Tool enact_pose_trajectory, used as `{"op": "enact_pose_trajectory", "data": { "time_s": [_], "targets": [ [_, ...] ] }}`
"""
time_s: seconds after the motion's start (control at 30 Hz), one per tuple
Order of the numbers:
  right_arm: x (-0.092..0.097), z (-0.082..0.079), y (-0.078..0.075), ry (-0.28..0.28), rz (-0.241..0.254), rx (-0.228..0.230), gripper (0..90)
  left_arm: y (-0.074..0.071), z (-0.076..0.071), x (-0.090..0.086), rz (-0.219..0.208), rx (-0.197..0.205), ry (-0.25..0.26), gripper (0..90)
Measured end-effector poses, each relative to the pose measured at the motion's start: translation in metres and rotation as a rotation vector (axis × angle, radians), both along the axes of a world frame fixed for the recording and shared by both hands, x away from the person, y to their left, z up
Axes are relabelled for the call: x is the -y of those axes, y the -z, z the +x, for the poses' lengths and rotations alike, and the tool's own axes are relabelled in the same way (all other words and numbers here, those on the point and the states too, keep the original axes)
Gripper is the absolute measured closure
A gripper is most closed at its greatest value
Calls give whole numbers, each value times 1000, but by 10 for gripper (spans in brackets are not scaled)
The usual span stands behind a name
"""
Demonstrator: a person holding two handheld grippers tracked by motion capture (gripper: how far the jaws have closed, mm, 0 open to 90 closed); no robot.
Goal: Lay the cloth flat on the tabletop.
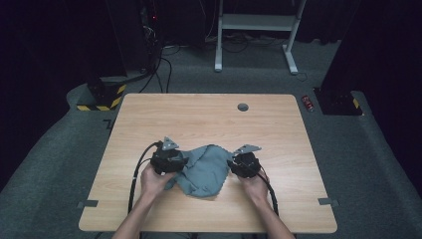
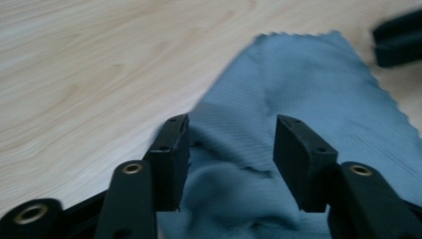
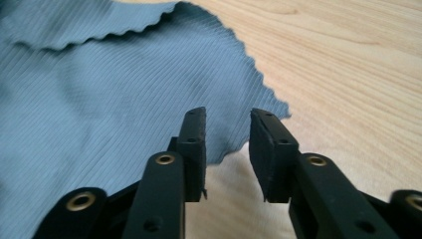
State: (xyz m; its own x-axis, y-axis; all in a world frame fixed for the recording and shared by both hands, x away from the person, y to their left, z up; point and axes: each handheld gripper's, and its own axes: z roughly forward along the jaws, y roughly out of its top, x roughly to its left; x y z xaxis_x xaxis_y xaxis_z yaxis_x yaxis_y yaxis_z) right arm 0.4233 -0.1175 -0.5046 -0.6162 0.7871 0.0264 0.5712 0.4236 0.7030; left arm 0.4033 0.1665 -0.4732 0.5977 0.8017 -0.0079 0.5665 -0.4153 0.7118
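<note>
A grey-blue cloth (image 1: 204, 172) with a scalloped edge lies crumpled on the wooden table (image 1: 199, 114), near its front edge. My left gripper (image 1: 182, 162) is at the cloth's left side. In the left gripper view the left gripper (image 2: 231, 144) is open, its jaws standing wide over a rumpled fold of the cloth (image 2: 308, 84) without pressing on it. My right gripper (image 1: 230, 165) is at the cloth's right side. In the right gripper view the right gripper (image 3: 228, 134) is open, with a gap over a corner of the cloth (image 3: 99, 99) and bare wood.
A round cable hole (image 1: 243, 107) sits near the table's far edge. Tape marks (image 1: 328, 201) lie at the front corners. On the floor beyond are a red can (image 1: 307, 102), a yellow-and-black striped base (image 1: 102, 99) and a white frame (image 1: 259, 22).
</note>
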Motion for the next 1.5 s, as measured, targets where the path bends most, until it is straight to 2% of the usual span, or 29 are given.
{"op": "enact_pose_trajectory", "data": {
  "time_s": [0.1,0.17,0.2,0.27,0.3,0.33,0.37,0.4,0.47,0.6,0.63,0.73,0.77,0.8,0.87,1.03,1.07,1.1,1.13,1.17,1.2,1.23,1.27,1.33,1.37,1.4,1.43,1.47,1.5],
  "targets": [
    [-6,7,4,9,-14,-13,649,10,1,15,75,-28,29,441],
    [-8,8,5,11,-23,-16,649,15,3,20,93,-42,27,440],
    [-12,11,8,12,-54,-23,671,19,6,25,131,-51,23,465],
    [-14,11,8,8,-73,-8,741,24,11,29,174,-54,3,546],
    [-14,11,8,8,-73,-8,741,24,11,29,174,-54,3,598],
    [-16,11,8,-9,-85,-4,830,26,16,30,187,-62,-8,678],
    [-16,11,8,-9,-85,-4,830,26,16,30,187,-62,-8,734],
    [-18,12,7,-18,-108,5,883,25,20,30,172,-66,-16,808],
    [-19,13,7,-24,-119,3,889,24,21,29,171,-70,-16,883],
    [-17,13,-4,-30,-124,30,892,6,27,25,123,-54,-26,895],
    [-17,13,-4,-30,-124,30,892,6,27,25,123,-54,-26,896],
    [-10,17,-21,-16,-120,65,892,-9,33,14,40,-37,-62,896],
    [-10,17,-21,-16,-120,65,892,-9,33,14,40,-37,-62,895],
    [-7,24,-28,-3,-137,64,892,-12,41,8,16,-42,-92,895],
    [-6,33,-30,6,-154,59,892,-11,48,4,8,-45,-114,895],
    [-10,53,-27,28,-173,49,891,-2,75,-12,-30,-61,-219,889],
    [-12,62,-23,38,-166,49,889,3,81,-17,-50,-69,-260,849],
    [-12,62,-23,38,-166,49,889,3,81,-17,-50,-69,-260,798],
    [-13,66,-21,45,-169,42,884,6,84,-20,-53,-79,-281,798],
    [-14,70,-18,60,-179,36,861,8,85,-21,-52,-87,-294,726],
    [-14,74,-16,78,-176,43,808,9,82,-22,-35,-79,-292,618],
    [-14,74,-16,78,-176,43,808,9,82,-22,-35,-79,-292,594],
    [-12,70,-19,77,-140,42,776,6,73,-23,-49,-60,-260,571],
    [-10,60,-23,50,-100,49,756,4,60,-22,-61,-54,-213,558],
    [-10,60,-23,50,-100,49,756,4,60,-22,-61,-54,-213,550],
    [-11,41,-27,-27,-69,35,730,4,46,-20,-46,-56,-172,543],
    [-11,41,-27,-27,-69,35,730,4,46,-20,-46,-56,-172,542],
    [-13,21,-26,-86,-59,28,709,6,36,-20,-41,-54,-147,540],
    [-13,21,-26,-86,-59,28,709,8,29,-19,-42,-59,-132,540]
  ]
}}
